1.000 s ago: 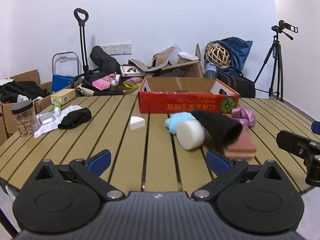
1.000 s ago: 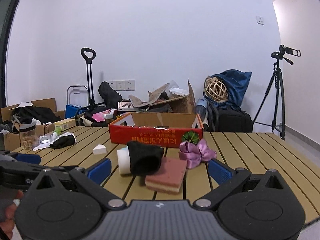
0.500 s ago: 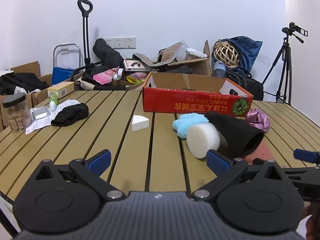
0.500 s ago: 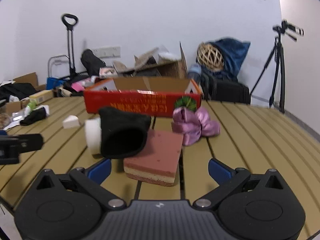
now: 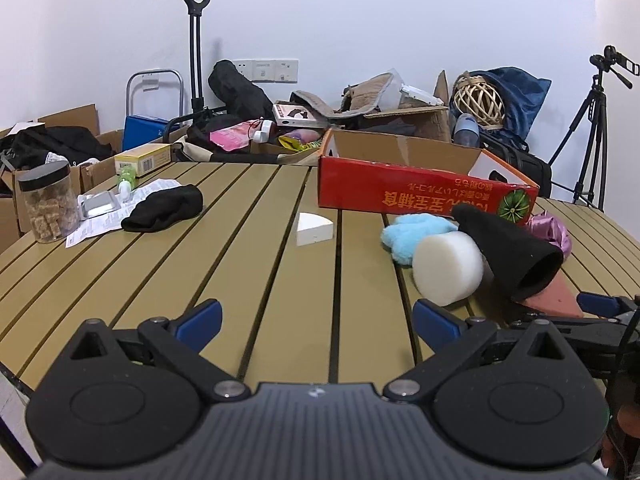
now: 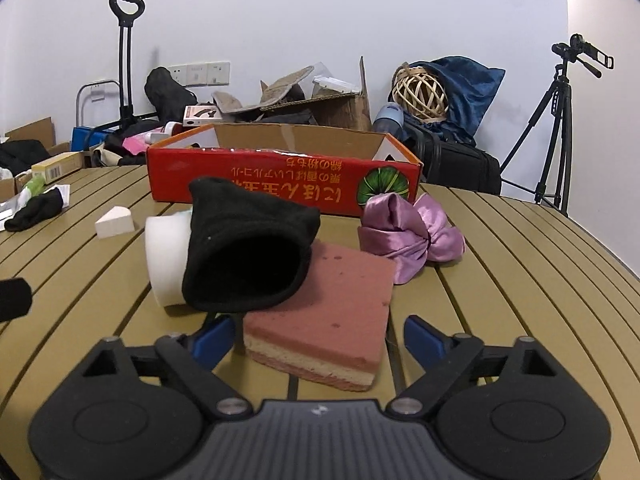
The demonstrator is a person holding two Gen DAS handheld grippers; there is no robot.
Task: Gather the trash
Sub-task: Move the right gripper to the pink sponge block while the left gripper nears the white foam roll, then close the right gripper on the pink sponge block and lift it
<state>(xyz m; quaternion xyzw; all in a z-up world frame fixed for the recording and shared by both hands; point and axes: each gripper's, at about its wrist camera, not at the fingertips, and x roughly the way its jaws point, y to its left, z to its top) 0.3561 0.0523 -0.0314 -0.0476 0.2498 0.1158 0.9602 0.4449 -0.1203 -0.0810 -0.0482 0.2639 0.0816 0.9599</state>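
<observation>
Pink sponge (image 6: 320,316), layered pink over cream, is framed between the two blue-tipped fingers of the right gripper (image 6: 316,340), whose jaws are spread wide to either side of the near edge; contact with the pads cannot be made out. Draped over the sponge's far left corner, just ahead and left of that claw, a black sock (image 6: 248,252) is seen with its mouth open toward the camera, and behind it a white foam cylinder (image 6: 166,256) is pressed against its left side. Ahead and to the right of the claw a purple satin cloth (image 6: 412,232) is bunched beside the sponge, and beyond everything a red cardboard box (image 6: 280,184) is stood open-topped on the slatted wooden table (image 6: 520,280). From the left wrist view, the left gripper (image 5: 316,320) is held with its jaws spread wide over bare slats, nothing between them. Ahead and to its right, the same foam cylinder (image 5: 448,268), black sock (image 5: 508,248) and a fluffy light-blue cloth (image 5: 412,232) are clustered; a small white wedge (image 5: 314,229) is set straight ahead, and a second black sock (image 5: 164,208) is laid on papers far ahead to the left, near a jar (image 5: 48,200).
</observation>
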